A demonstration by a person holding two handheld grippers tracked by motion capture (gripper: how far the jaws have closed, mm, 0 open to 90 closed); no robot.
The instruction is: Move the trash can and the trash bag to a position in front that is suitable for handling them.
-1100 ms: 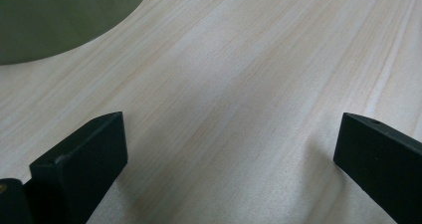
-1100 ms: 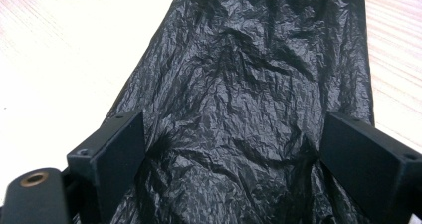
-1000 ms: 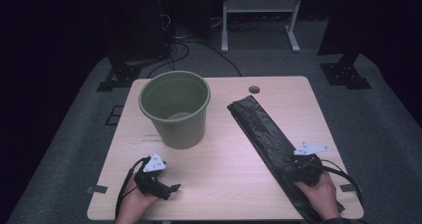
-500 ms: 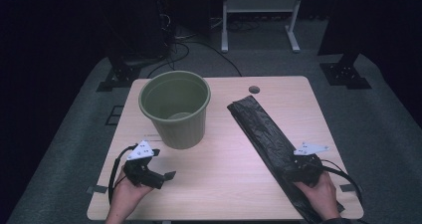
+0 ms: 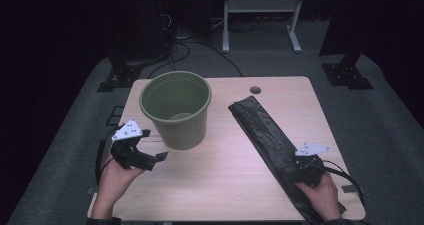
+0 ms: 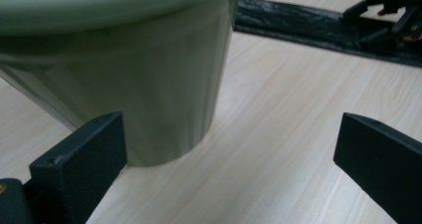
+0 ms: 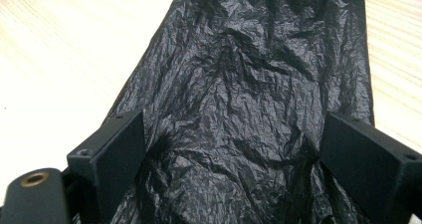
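While the black bin liner (image 5: 274,145) lies flat and folded in a long strip across the right half of the bench (image 5: 225,185), the green bin (image 5: 176,108) stands upright and empty on the left half, well apart from it. Lining the bin looks to be the job, and it appears to be at its very start: the bag is not yet lifted or opened. The right gripper (image 5: 300,169) rests low over the near end of the liner, its fingers (image 7: 119,149) spread wide with crumpled plastic between them but not pinched. The left gripper (image 5: 150,160) hovers just beside the bin's near wall, fingers (image 6: 84,159) also apart and holding nothing. Next, the right fingers would need to close on a fold of the thin plastic, which will likely slip unless caught deep.
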